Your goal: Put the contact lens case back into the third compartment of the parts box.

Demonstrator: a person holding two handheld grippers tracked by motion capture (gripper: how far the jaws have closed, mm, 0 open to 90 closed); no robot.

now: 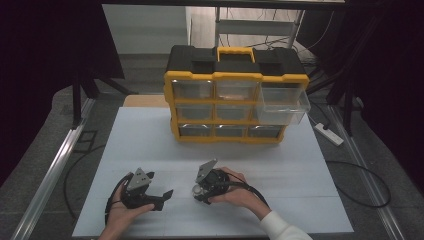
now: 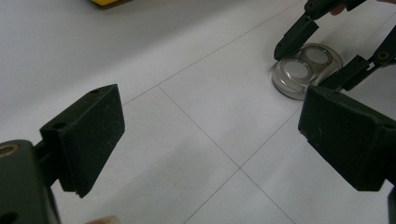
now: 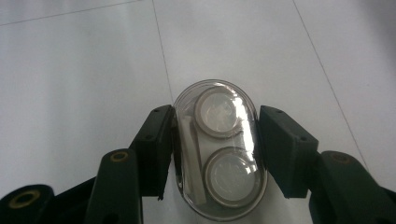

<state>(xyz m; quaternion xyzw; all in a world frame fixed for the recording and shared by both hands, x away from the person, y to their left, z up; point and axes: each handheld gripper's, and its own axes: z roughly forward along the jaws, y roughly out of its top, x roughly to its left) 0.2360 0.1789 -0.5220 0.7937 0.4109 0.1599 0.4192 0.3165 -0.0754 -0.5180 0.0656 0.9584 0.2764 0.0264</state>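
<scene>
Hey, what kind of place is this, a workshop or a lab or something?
Probably a lab bench set up for recording. A white table with dark curtains around it, a yellow parts organizer with clear drawers, and handheld grippers, the right gripper around a clear oval case.

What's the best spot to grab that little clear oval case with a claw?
Across its narrow width, on the two long sides, coming straight down from above. The clear oval case lies flat on the white table, and its long sides run nearly straight and parallel, giving the pads an even seat. The right claw already straddles it that way.
</scene>
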